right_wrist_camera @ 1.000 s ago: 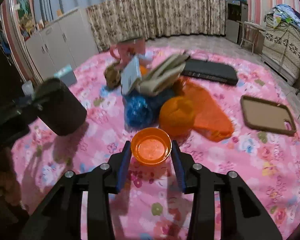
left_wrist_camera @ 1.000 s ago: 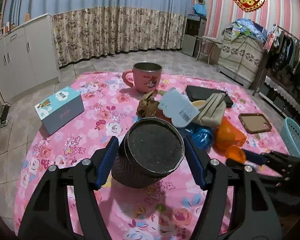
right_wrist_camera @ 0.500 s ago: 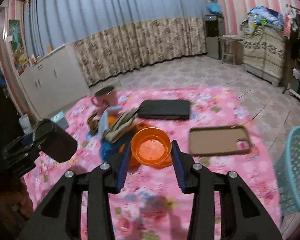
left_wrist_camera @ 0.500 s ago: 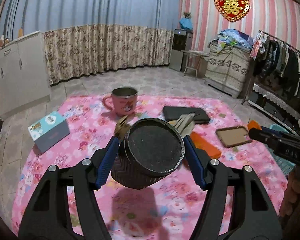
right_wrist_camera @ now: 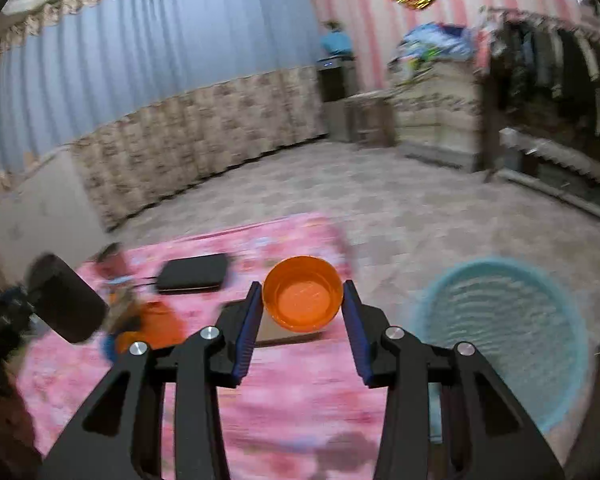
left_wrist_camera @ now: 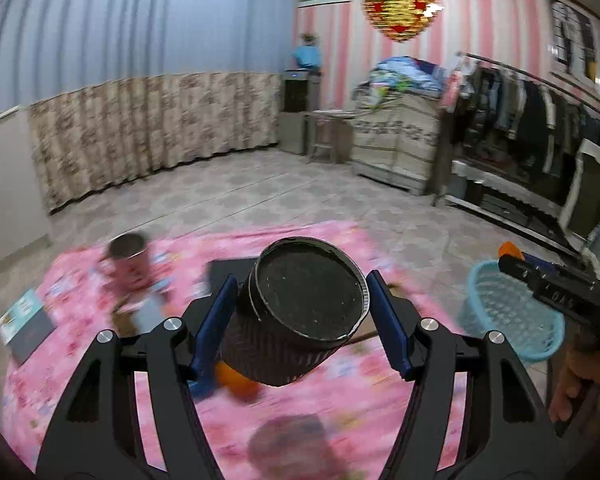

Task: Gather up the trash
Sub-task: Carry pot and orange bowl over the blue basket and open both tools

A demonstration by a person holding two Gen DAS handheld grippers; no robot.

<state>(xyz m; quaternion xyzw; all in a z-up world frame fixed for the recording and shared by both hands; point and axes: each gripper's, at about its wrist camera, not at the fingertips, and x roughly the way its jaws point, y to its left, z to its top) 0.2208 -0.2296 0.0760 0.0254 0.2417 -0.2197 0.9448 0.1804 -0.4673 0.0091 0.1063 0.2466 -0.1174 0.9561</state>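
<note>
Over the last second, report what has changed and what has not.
Both grippers have swung away from the trash pile on the pink blanket toward the blue basket, now large in the right wrist view. Nothing was grabbed or released: the left gripper still clamps the dark ribbed cup, and the right gripper still clamps the orange cup.

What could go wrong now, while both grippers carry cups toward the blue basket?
1. The left gripper holds the dark cup tilted on its side; it might slip before the blue basket.
2. The right gripper pinches the orange cup only at its sides; a quick swing could loosen it.
3. The basket sits beside the pink mat, so an early release may miss it.
</note>
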